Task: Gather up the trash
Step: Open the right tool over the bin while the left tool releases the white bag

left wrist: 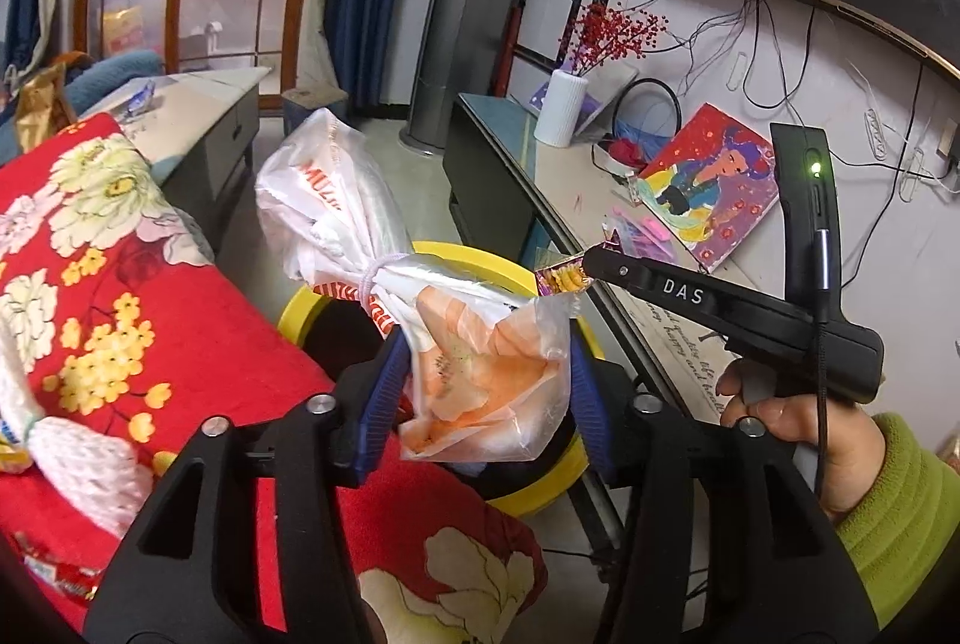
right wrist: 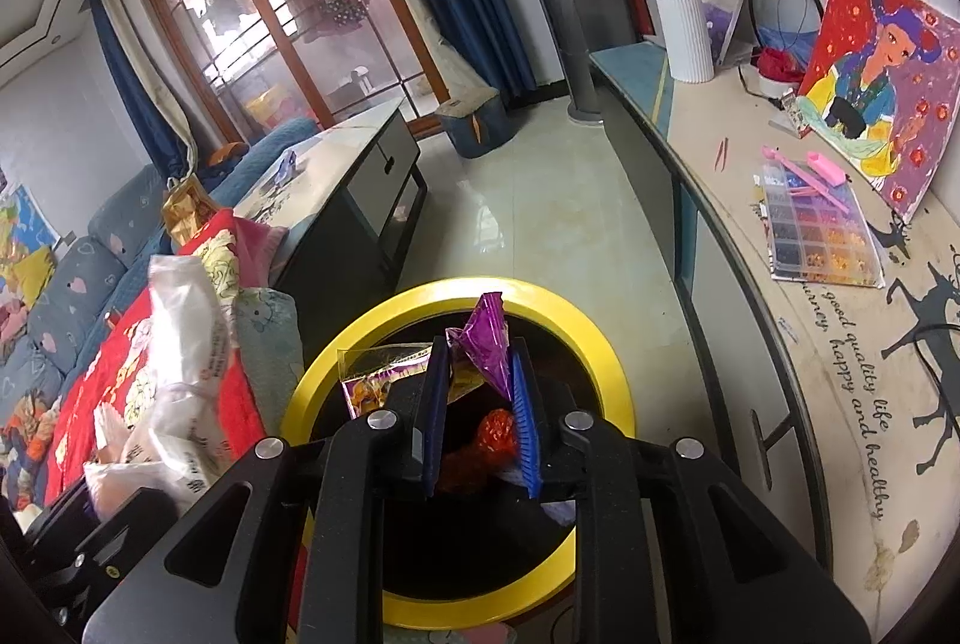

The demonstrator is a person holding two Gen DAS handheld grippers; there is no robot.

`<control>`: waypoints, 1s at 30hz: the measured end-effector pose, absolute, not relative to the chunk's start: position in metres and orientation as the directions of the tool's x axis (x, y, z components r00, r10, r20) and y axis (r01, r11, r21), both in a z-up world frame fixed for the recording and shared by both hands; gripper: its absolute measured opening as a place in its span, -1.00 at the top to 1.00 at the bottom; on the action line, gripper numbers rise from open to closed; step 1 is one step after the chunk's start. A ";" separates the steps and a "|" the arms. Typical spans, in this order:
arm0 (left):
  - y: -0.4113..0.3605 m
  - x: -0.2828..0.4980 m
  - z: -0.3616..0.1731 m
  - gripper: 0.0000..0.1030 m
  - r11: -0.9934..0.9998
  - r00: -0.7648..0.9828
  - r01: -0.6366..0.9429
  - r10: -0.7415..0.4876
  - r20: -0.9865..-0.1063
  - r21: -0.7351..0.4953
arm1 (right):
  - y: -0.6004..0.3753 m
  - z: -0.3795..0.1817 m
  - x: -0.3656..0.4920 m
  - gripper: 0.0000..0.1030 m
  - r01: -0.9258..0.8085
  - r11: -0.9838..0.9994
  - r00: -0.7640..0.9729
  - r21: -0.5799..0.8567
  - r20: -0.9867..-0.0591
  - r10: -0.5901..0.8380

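Over the yellow-rimmed bin (left wrist: 543,491): your left claw (left wrist: 486,395) is clamped on a tied plastic bag (left wrist: 480,374). Blue pads (left wrist: 384,392) press the orange-tinted lower part from both sides. The knotted neck and white upper part stick up and away past the fingertips, leaning toward the red floral blanket (left wrist: 150,296). The bag hangs above the bin opening; whether it touches the rim, can't tell.

Your right claw (right wrist: 477,404) is closed on a purple snack wrapper (right wrist: 486,350). The wrapper sits between the two blue pads (right wrist: 525,425); its pointed purple end pokes above the fingertips, and a clear-edged corner with a printed yellow patch sticks out to the left of the left pad. It's directly above the bin's (right wrist: 600,344) dark opening. Red crumpled trash (right wrist: 495,431) shows below, between the fingers; can't tell if it's held or already lying in the bin.

In the left view, your right claw (left wrist: 591,266) comes in from the right, its tip holding the wrapper (left wrist: 564,278) just beside the top edge of the bag. Your right hand (left wrist: 798,428), in a green sleeve, grips the handle.

In the right view the bag (right wrist: 180,380) shows at left, over the blanket (right wrist: 102,392), beside the bin.

The bin stands on the tile floor (right wrist: 540,224) between the blanket-covered sofa and the long counter (right wrist: 750,254).
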State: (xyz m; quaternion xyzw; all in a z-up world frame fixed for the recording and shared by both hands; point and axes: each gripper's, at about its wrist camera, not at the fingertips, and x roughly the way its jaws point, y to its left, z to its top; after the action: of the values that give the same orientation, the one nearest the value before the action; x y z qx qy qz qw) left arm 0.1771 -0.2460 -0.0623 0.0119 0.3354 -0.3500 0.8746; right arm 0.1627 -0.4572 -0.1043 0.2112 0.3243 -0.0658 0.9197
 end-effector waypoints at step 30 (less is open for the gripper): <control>-0.173 0.154 -0.031 -0.77 0.885 0.711 0.426 -0.455 -0.536 -0.187 | -0.409 -0.078 0.158 0.02 0.151 0.935 0.808 0.321 -0.585 0.070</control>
State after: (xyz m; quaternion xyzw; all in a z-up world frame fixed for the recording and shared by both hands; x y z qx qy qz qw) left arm 0.1544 -0.1726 -0.0312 -0.0246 0.2963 -0.2384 0.9245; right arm 0.1577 -0.4089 -0.0780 0.1791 0.3090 -0.0218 0.9338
